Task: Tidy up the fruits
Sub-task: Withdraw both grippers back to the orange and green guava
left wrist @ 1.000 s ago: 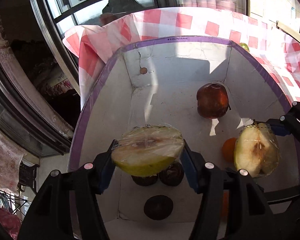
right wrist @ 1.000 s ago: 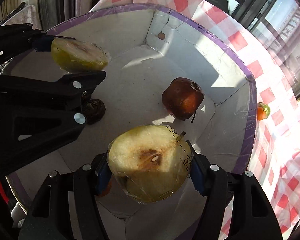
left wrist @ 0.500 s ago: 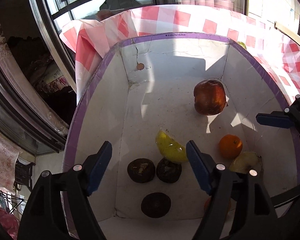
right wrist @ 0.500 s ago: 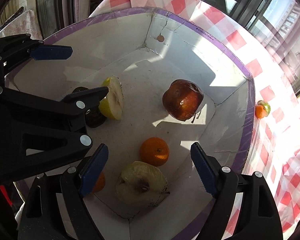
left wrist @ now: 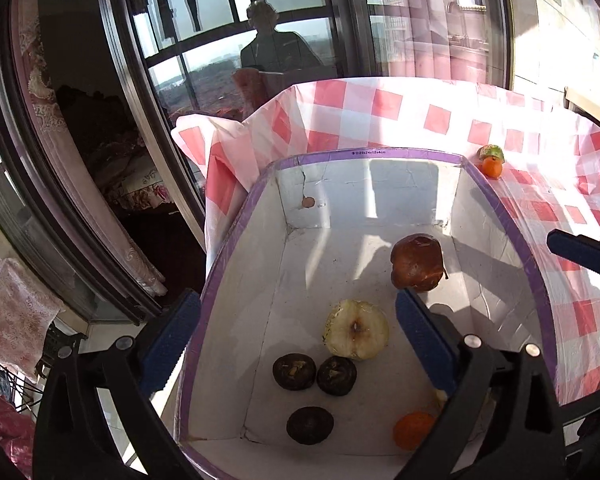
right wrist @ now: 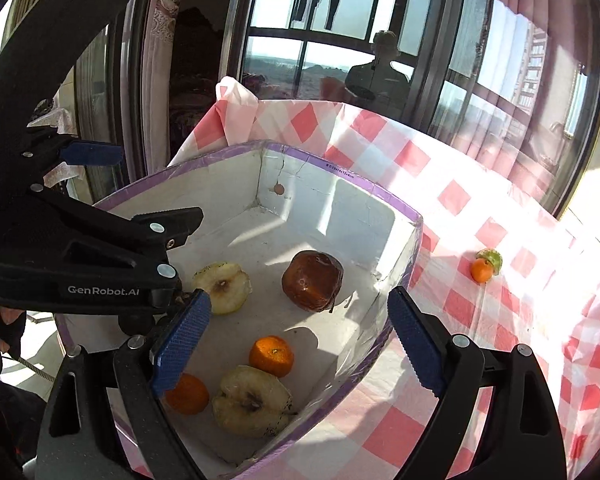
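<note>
Jaws opening, empty, both grippers (left wrist: 296, 336) (right wrist: 300, 332) above box (left wrist: 380, 154)

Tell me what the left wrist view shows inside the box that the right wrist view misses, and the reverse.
Left wrist only: three dark round fruits, unobstructed, near the box's near left corner.

Right wrist only: the second apple half whole, with two oranges beside it.

Both: the white box with purple rim, the dark red fruit, one apple half lying cut side up, and the small orange left out on the checked cloth. Both jaws are opening, nothing between them.
</note>
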